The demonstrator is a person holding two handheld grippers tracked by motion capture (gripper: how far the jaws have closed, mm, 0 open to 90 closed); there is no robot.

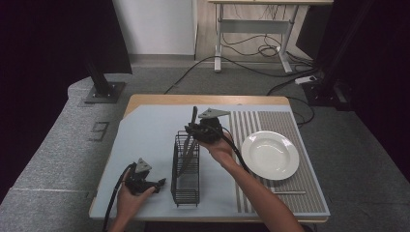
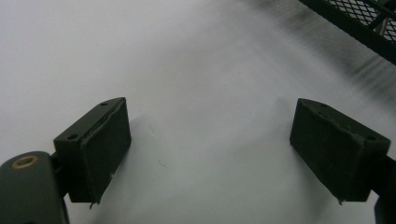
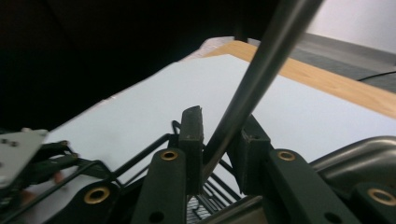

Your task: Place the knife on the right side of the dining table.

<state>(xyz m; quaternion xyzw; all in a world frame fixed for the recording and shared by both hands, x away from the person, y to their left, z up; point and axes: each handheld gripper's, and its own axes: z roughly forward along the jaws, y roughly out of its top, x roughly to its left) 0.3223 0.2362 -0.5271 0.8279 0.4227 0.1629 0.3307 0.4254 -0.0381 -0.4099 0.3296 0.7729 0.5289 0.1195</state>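
A black wire basket (image 1: pixel 186 191) stands mid-table on the pale blue mat (image 1: pixel 145 135). My right gripper (image 1: pixel 192 131) hovers over the basket's far end, shut on a slim metal utensil (image 1: pixel 194 115). The utensil is tilted, its top pointing up and away and its lower part reaching down into the basket. In the right gripper view the jaws (image 3: pixel 217 140) clamp the utensil's shaft (image 3: pixel 261 60) above the basket wires (image 3: pixel 140 156). My left gripper (image 1: pixel 158 183) lies low on the mat left of the basket, open with nothing between its pads (image 2: pixel 210 149). The basket's corner (image 2: pixel 359 23) is nearby.
At the right lies a striped grey placemat (image 1: pixel 275 123) bearing a white plate (image 1: pixel 270 154). A thin metal piece (image 1: pixel 289 192) rests on the placemat near the front edge. Beyond the table are black stands, floor cables and a desk frame.
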